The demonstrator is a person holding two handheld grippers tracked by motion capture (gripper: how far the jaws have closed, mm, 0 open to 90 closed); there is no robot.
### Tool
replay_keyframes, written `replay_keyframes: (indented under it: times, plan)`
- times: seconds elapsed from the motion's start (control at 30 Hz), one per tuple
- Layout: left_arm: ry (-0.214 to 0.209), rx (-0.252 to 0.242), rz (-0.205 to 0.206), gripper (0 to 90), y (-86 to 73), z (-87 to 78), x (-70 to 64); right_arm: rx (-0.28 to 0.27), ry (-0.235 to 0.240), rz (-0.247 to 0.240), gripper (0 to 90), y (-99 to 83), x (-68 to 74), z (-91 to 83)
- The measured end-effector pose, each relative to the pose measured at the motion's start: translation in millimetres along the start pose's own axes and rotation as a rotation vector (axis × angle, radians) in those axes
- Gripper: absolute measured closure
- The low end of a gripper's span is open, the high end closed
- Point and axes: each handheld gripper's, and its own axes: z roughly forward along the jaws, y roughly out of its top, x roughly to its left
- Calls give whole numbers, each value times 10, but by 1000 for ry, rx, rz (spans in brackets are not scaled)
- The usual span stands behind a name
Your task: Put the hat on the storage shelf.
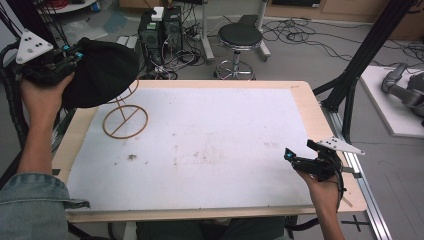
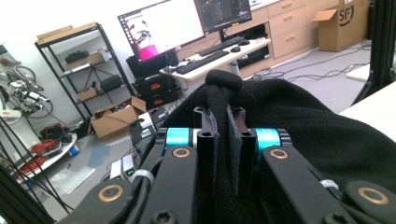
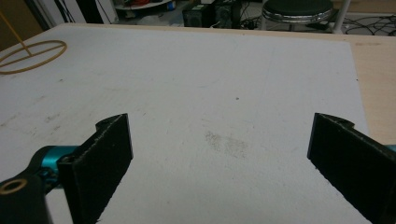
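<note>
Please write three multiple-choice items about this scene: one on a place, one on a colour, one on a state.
1. Where does the wire stand rest?
A. far left part of the table
B. near right corner
C. on the stool

2. What colour is the hat?
A. white
B. black
C. red

3. How is the right gripper?
A. shut on the hat
B. open over the white mat
C. shut on the stand

Answers: 1 A, its ring base lies at the mat's far left; 2 B, the cloth is black in the left gripper; 3 B, its jaws stand wide apart.
</note>
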Motion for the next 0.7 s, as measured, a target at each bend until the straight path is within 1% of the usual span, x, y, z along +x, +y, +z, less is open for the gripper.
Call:
replay_keyframes:
  times: [0.2,0.4,0.63,0.7]
  plan:
    - [0,17,3,835,-73,63,-29,-1,3,-2,63,0,-1,1]
    - [2,42,-13,834,-153,117,-42,-2,2,-4,63,-1,-7,-1]
    - [-5,45,-39,826,-233,154,-46,0,2,-1,63,-3,-5,2]
    - [-1,54,-41,822,-244,155,-44,0,1,-1,63,-3,-4,2]
